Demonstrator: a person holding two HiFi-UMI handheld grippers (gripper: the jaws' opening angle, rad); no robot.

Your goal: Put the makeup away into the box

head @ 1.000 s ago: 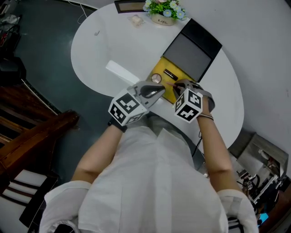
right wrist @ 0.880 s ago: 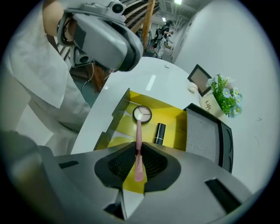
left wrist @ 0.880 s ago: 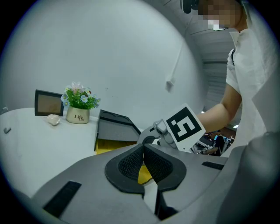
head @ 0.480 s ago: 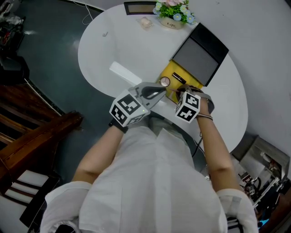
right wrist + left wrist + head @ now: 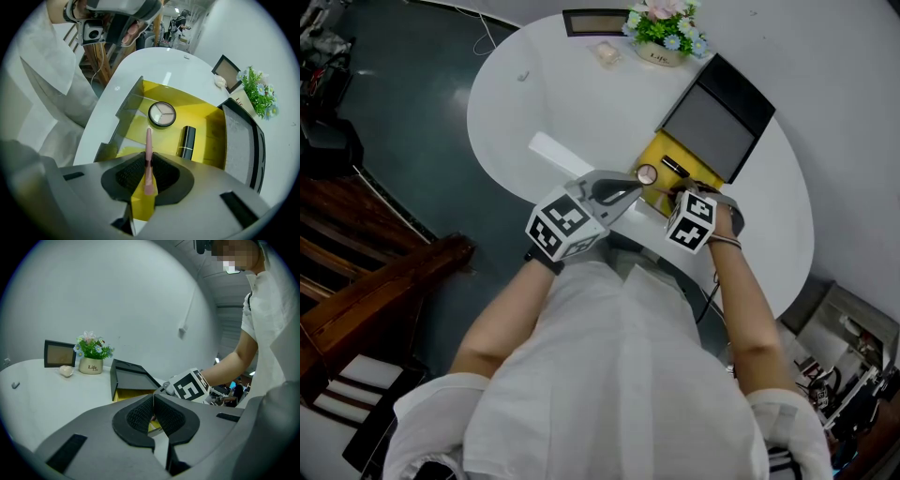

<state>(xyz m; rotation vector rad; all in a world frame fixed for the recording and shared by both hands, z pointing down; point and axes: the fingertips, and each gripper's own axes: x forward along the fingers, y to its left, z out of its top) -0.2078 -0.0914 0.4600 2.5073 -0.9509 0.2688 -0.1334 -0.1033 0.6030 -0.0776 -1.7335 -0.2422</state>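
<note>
Looking down on this one, we've got the right gripper (image 5: 147, 161) clamped on a slim pink makeup pencil (image 5: 148, 140), pads pressing its sides near the blunt end, and the whole thing is tipped steeply down over the open yellow-lined box (image 5: 206, 124). The pencil isn't in the box yet as far as we can tell; its tip hangs above the yellow floor at the box's near end. What matters for the next bit: the pencil's long axis runs from the jaws straight toward the round compact (image 5: 162, 114), which lies just beyond the tip on the far side, with the black lipstick tube (image 5: 188, 142) lying flat to the right of that line. So we'd guess the free strip of floor on the near side of the compact is where it should land, and letting go as it stands could leave it tipping onto the compact, so laying it flatter first seems smart. The left gripper (image 5: 153, 411) has its pads pressed together with nothing between them, parked just off the box's near left side, so the right hand is clearly the one doing this job. The black lid (image 5: 717, 112) stands open at the far side on the white table (image 5: 581, 103).
</note>
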